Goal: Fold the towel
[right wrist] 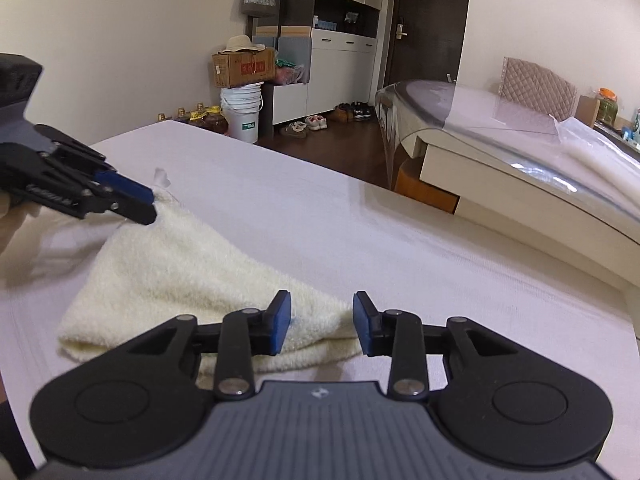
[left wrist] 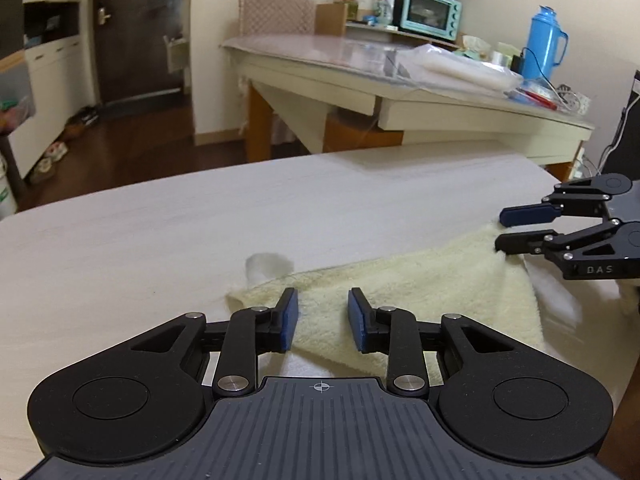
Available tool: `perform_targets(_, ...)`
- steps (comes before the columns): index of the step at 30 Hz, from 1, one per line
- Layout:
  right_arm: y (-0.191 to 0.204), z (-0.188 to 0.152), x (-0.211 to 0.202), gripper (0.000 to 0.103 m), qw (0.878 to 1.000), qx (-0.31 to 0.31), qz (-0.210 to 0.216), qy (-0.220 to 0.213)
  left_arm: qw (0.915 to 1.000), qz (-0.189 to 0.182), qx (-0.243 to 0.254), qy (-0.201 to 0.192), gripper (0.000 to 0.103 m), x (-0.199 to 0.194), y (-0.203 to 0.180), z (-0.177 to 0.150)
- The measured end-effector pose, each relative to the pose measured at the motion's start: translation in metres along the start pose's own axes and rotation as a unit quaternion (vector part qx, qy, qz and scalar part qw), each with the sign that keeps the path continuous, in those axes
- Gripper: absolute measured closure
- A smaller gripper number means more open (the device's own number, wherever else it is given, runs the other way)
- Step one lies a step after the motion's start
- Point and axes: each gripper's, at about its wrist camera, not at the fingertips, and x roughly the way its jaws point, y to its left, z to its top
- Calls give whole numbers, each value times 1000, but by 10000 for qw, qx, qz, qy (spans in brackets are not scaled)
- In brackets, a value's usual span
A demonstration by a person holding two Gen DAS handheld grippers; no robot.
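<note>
The cream towel (right wrist: 192,268) lay on the pale table (right wrist: 360,232), already doubled over once, its folded edge showing as two layers at the near side in the right wrist view. It ran as a long band across the table between the two tools, so its long axis pointed from one gripper straight to the other.

The left gripper (left wrist: 322,316) sat at one end of that band, jaws parted, pads clear of the cloth with the towel's corner just below and beyond them. Nothing pinched there. In the right wrist view it (right wrist: 146,206) showed from the side, fingertips hovering right at the far corner, where a small tag stuck up.

The right gripper (right wrist: 321,322) was at the opposite end, jaws likewise apart, the towel's rounded corner lying between and under the pads but not squeezed. From the left view it (left wrist: 505,229) stood open over that same corner.

So each hand had its own end; neither was nearer the middle. My read: the next fold would run end to end along that axis, and either corner would need pinching first. The soft pile could slip or drag a layer apart.
</note>
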Motion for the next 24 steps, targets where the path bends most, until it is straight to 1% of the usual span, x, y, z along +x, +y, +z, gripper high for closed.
perform_targets(2, -1, 0, 1, 65, 10000, 49, 25, 6, 9998, 102, 166, 8, 71, 0, -5, 0)
perform_targets(4, 0, 2, 0, 65, 10000, 63, -12, 0, 9997, 130, 191, -9, 72, 0, -6, -1)
perform_targets(5, 3, 4, -6, 65, 9998, 82, -121, -152, 9998, 117, 147, -13, 72, 0, -5, -1)
perform_targets(6, 5, 5, -10, 64, 9997, 121, -91, -211, 9999, 113, 130, -17, 72, -1, -5, -1)
perform_targets(8, 8, 5, -13, 61, 9996, 199, -1, -199, 9998, 123, 145, -22, 72, -1, -5, -2)
perform_targets(10, 17, 0, -12, 61, 9999, 124, 43, -80, 9998, 157, 156, 8, 72, 0, -7, -1)
perform_targets(11, 20, -1, -11, 58, 9999, 93, 48, -17, 9997, 168, 146, 24, 72, 0, -7, 0)
perform_targets(12, 26, -5, -10, 57, 10000, 30, 2, 30, 9998, 175, 128, 33, 72, 0, -7, 1)
perform_targets(17, 31, -5, -15, 57, 9999, 116, -91, -24, 9996, 275, 55, 47, 71, -1, -10, 1)
perform_targets(19, 34, -5, -20, 57, 9998, 140, -123, -107, 9995, 314, 26, 33, 68, -2, -12, 0)
perform_targets(21, 41, -6, -29, 57, 9996, 170, -112, -172, 9994, 338, 26, 26, 60, -4, -14, -1)
perform_targets(24, 48, -10, -38, 56, 9994, 265, -84, -208, 9993, 370, 46, 15, 54, -8, -17, -2)
